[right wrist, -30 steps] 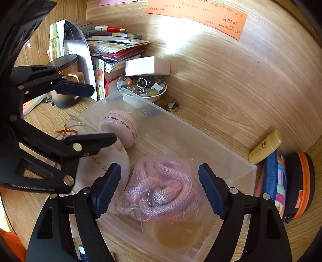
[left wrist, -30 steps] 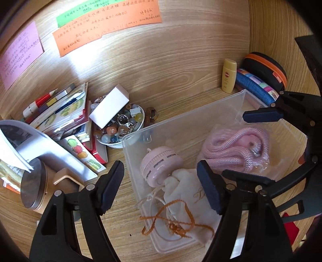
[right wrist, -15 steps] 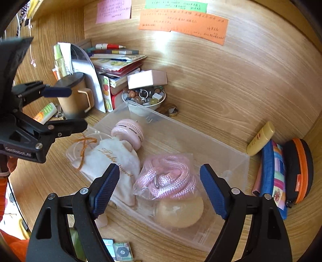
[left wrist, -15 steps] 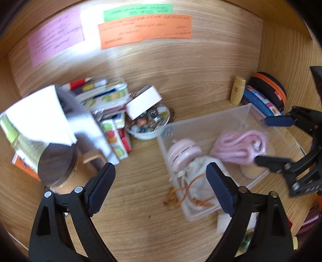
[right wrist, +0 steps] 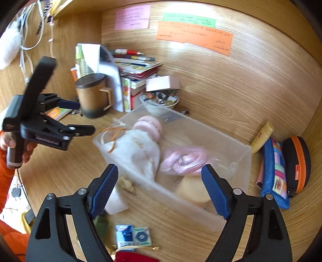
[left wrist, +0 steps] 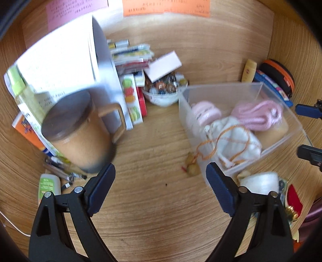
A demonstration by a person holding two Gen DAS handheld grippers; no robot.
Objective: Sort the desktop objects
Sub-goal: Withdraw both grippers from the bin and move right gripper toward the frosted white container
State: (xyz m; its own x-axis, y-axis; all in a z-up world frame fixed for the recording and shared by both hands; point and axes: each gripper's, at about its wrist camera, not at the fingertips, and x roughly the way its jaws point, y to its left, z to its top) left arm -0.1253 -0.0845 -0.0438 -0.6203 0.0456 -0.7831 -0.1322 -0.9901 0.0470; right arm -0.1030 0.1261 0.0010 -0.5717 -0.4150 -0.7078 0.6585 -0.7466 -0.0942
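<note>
Both sets of blue-padded fingers, the left gripper (left wrist: 160,188) and right gripper (right wrist: 159,189), have just spread wide and empty, backing off the clear plastic bin (right wrist: 227,141) holding the white drawstring pouch (right wrist: 138,153) on the wooden table (left wrist: 153,145), suggesting a drop-off is complete.

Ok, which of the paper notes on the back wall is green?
The narrow green note, directly above the long orange note; the pink note sits left.

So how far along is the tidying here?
Partly done: the clear bin already holds a white pouch, pink rope and pink fan. Both grippers, left and right, are open and empty. The mug and small packets remain outside.
</note>
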